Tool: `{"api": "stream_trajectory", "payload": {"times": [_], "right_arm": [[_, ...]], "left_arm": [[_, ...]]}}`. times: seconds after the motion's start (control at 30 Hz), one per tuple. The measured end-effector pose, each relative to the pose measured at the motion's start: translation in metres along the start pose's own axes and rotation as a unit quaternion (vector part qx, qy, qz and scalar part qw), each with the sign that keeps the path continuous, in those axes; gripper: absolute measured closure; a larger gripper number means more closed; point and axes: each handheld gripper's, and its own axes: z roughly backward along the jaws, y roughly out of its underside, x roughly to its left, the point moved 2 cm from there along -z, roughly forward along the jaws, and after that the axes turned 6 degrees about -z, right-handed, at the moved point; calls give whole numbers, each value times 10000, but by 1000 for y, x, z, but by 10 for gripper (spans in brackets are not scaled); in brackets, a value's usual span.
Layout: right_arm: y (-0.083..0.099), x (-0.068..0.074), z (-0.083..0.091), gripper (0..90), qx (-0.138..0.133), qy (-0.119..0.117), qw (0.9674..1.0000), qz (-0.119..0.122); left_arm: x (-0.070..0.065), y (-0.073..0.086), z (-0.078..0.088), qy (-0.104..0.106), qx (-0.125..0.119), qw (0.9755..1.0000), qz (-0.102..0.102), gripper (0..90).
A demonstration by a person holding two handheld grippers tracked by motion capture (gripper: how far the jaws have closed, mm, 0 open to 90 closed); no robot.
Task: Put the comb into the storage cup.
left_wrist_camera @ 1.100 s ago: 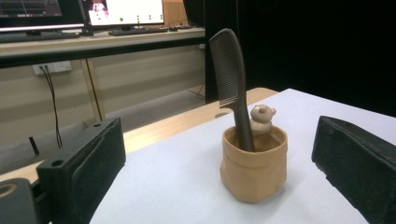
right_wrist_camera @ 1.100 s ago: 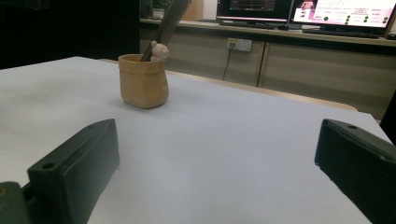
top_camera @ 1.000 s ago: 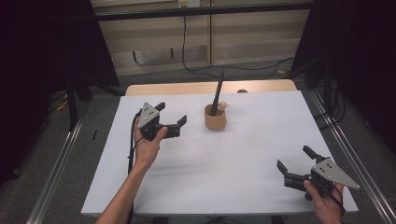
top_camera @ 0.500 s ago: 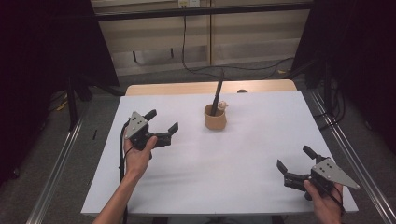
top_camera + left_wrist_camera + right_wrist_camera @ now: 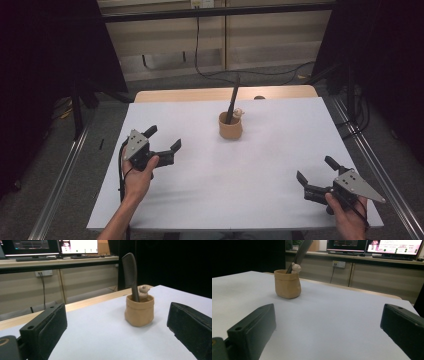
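The left gripper is held above the left part of the white table, and its two black jaws stand wide apart with nothing between them. The person's left hand grips it from below, and a cable hangs down beside the wrist. The jaws point toward the middle of the table, where a small tan cup stands upright, well apart from the gripper. In the left gripper view the cup appears between the two jaws but farther away. A dark comb stands in it and leans a little, and a small bear figure sits at the rim, just beside the comb.

The right gripper is near the front right corner of the table, held by the right hand. Its jaws are also spread open and empty. In the right gripper view the cup is far off to the left, with the comb rising out of it. Behind the table there is a long desk with monitors.
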Motion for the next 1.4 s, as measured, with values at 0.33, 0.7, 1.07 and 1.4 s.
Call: {"api": "stream_trajectory", "payload": {"times": [0.33,0.7,1.07,1.4], "right_arm": [[0,0,0,0,-14,3,10000,-10],[-1,0,0,0,-19,17,10000,-20],[0,0,0,0,-3,44,10000,-17],[0,-1,-1,0,-3,44,10000,-13]], "left_arm": [[2,12,20,-275,-56,9996,88,29],[0,19,43,-329,-6,9995,6,31],[-2,24,64,-458,40,9988,141,42],[-9,38,80,-571,212,9979,207,42]]}}
